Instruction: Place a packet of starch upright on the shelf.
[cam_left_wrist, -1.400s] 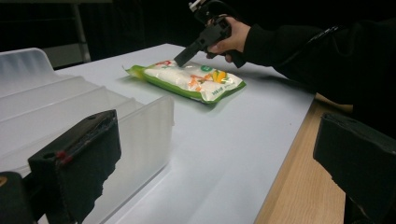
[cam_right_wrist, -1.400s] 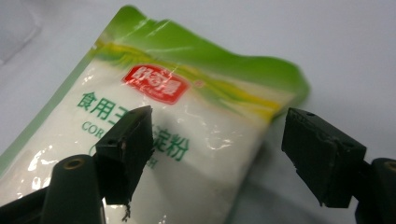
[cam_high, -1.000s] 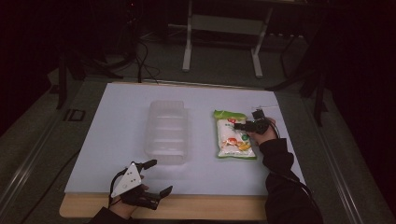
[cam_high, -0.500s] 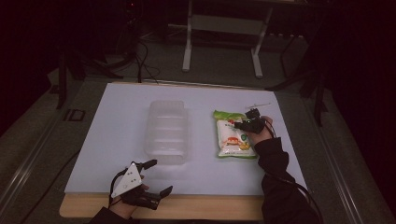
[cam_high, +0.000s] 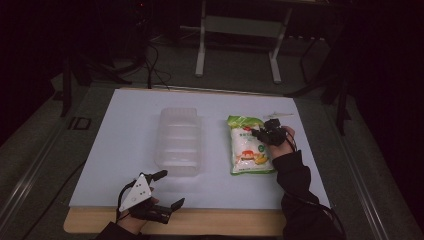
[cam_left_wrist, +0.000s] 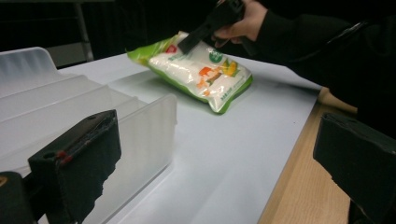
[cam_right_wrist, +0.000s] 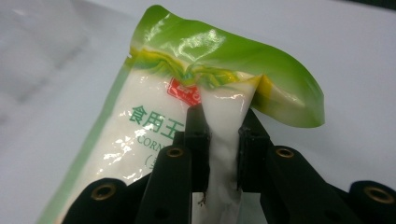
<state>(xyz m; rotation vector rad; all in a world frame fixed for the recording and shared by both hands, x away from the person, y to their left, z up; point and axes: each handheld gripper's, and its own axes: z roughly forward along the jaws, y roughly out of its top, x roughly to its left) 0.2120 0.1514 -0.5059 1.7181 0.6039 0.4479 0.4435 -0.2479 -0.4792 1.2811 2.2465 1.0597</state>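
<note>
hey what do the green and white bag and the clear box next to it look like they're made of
Bag: looks like thin glossy plastic film; it shines and puckers into a fold where the right gripper pinches it. Box: seems to be stiff, translucent, slightly frosted plastic, since its ribs show through its wall.

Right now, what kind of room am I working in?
Probably a dim lab or recording workspace: a white board on a wooden table, cables across the grey floor, a metal stand's legs behind.
</note>
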